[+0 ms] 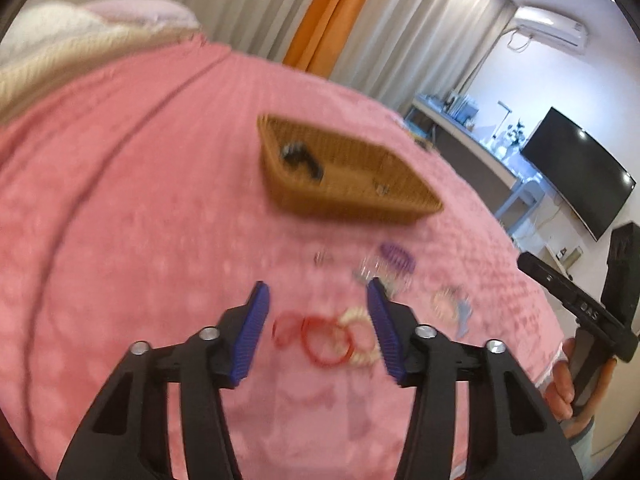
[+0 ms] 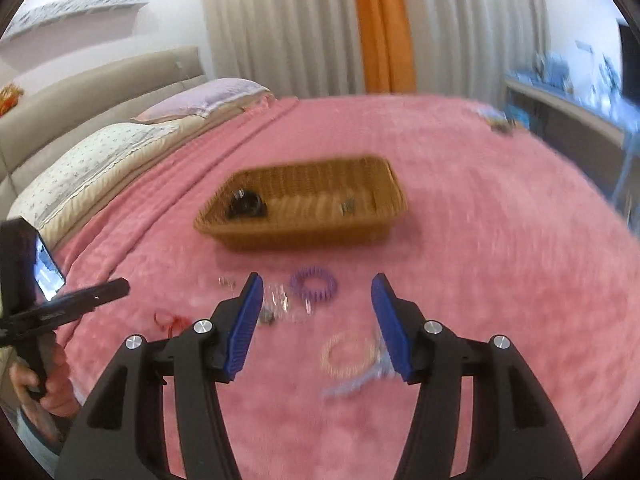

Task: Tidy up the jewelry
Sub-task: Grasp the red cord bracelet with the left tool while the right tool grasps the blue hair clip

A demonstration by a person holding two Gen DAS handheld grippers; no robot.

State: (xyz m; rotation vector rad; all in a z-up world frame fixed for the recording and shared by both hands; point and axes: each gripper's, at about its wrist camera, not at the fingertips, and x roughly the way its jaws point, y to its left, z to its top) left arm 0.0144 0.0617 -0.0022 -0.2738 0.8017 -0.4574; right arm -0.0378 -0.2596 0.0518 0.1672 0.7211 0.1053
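Note:
A brown wicker basket sits on the pink bedspread with a black item and a small metal piece inside. Loose jewelry lies in front of it: a red ring bracelet, a cream beaded bracelet, a purple coil band, a clear piece, and a pale pink bracelet by a light blue item. My left gripper is open above the red and cream bracelets. My right gripper is open above the pink bracelet.
Pillows and a beige headboard are at the left. Curtains hang behind the bed. A desk and a TV stand at the right. The views are motion-blurred.

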